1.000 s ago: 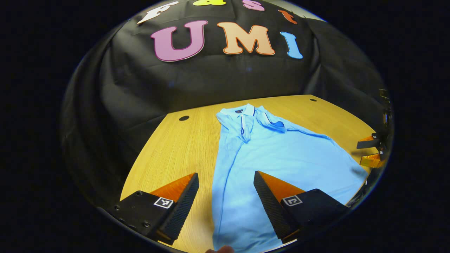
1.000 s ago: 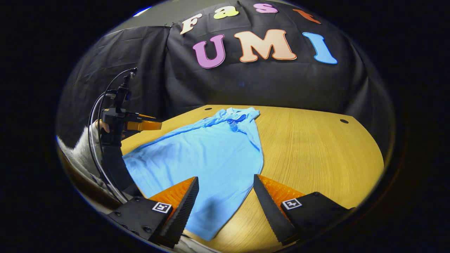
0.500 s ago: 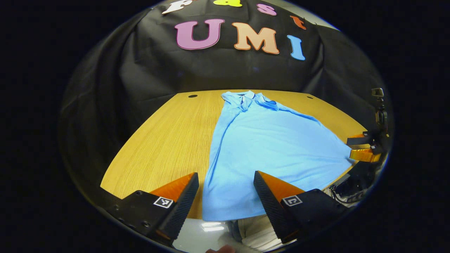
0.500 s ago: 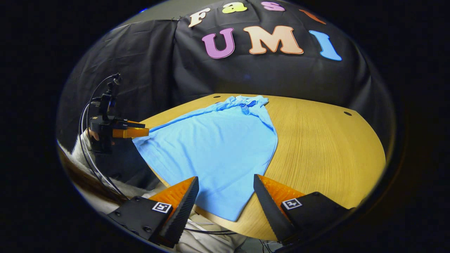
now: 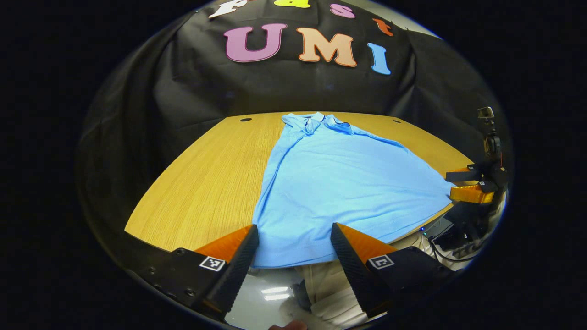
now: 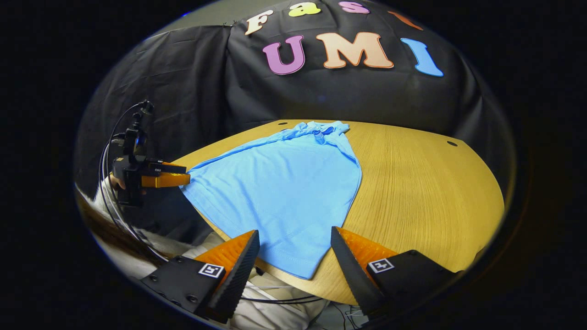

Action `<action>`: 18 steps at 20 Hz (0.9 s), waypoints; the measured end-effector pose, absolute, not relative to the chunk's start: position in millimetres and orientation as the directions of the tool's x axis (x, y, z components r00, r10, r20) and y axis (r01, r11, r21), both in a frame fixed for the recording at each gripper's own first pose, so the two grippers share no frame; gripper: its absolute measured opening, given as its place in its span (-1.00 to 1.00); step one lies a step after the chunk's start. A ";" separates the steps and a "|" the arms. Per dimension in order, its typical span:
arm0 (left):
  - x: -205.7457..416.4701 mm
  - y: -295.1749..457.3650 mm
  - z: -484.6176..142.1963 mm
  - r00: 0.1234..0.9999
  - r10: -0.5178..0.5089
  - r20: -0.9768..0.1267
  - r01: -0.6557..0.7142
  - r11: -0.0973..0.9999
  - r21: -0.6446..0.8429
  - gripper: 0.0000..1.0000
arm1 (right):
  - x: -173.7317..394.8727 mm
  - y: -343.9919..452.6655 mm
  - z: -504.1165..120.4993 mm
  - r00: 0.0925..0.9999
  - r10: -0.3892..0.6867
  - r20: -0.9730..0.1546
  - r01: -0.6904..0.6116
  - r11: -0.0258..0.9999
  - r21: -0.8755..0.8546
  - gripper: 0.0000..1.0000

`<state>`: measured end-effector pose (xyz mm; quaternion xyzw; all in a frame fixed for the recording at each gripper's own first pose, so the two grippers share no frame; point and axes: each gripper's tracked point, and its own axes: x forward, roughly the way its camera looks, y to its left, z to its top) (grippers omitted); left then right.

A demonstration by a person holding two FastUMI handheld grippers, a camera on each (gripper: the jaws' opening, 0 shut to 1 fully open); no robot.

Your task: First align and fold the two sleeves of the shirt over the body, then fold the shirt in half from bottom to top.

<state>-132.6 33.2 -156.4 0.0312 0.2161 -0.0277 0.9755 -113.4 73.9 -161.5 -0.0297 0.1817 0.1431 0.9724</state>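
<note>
On the wooden tabletop (image 5: 206, 174) lies one light blue shirt (image 5: 339, 178), spread flat with its collar (image 5: 316, 121) toward the far edge and its hem reaching the near edge, a corner of the hem just over that edge in the right gripper view. Two round holes (image 5: 246, 119) sit near the far corners of the tabletop. Black cloth (image 6: 183, 91) hangs behind the far edge. Two grippers are in play: the left gripper (image 5: 293, 243) hovers just off the near edge with its jaws apart and nothing between them, and the right gripper (image 6: 293, 243) likewise stands spread and empty beside the hem's right corner. Cables (image 6: 110, 151) loop off the left gripper's body.
</note>
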 end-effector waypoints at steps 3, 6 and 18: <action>-131.7 31.8 -154.5 0.915 -0.045 -0.402 0.064 0.997 0.034 0.95 | -113.9 73.4 -163.8 0.898 0.258 -0.357 -0.288 0.957 -0.031 0.97; -128.6 22.8 -154.8 0.925 -0.061 -0.375 0.079 0.996 0.033 0.83 | -114.3 73.4 -164.5 0.899 0.254 -0.358 -0.286 0.958 -0.039 0.96; -123.0 -0.1 -154.9 0.931 -0.153 -0.332 0.159 0.987 -0.009 -0.70 | -121.2 94.1 -168.0 0.871 0.329 -0.365 -0.363 0.932 -0.025 -0.68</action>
